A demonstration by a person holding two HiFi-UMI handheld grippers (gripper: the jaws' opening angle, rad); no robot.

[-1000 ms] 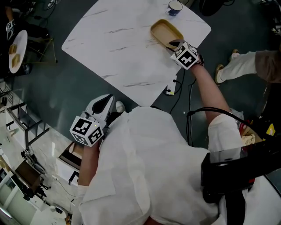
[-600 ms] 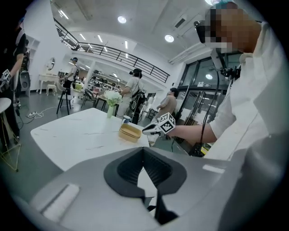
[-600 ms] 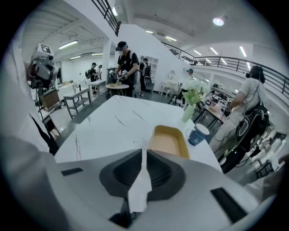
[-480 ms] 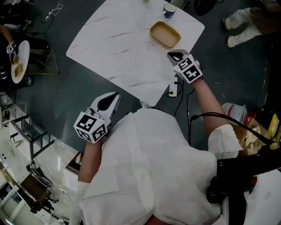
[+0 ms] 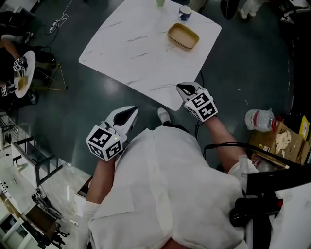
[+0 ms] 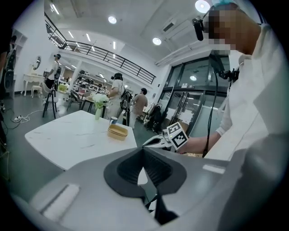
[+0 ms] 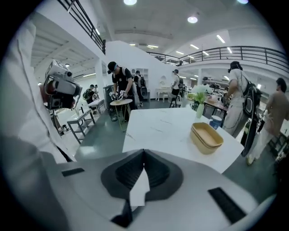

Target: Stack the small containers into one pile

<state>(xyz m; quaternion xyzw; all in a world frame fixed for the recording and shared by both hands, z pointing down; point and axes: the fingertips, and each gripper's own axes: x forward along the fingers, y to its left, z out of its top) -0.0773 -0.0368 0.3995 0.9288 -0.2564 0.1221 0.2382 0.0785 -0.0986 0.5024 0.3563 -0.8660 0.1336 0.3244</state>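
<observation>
Containers point(image 5: 183, 36) point(image 6: 118, 131) point(image 7: 207, 137), tan and shallow, are sitting nested in one pile near the far corner of the table point(image 5: 141, 58) point(image 6: 67, 135) point(image 7: 158, 124), well ahead of both grippers and touching neither; in the right gripper view the pile is lying ahead and to the right of the jaws, showing two rims one inside the other; the right gripper point(image 5: 182, 89) point(image 6: 156, 141) point(image 7: 143, 154) is hanging at the table's near corner with its jaws pressed together at the tips and pinching nothing; the left gripper point(image 5: 130, 114) point(image 6: 143, 151) is hanging off the table over the dark floor, well apart from the pile, its jaws likewise meeting at the tips with nothing between them; in the left gripper view the pile is showing ahead and a little left of the jaws, with the right gripper just to the right of them; a blue and white cup point(image 5: 185, 11) point(image 6: 113, 120) point(image 7: 216, 122) is standing just beyond the pile, farther from both grippers; a vase point(image 6: 98, 110) point(image 7: 200, 108) of green stems is standing near the cup at the table's far edge.
</observation>
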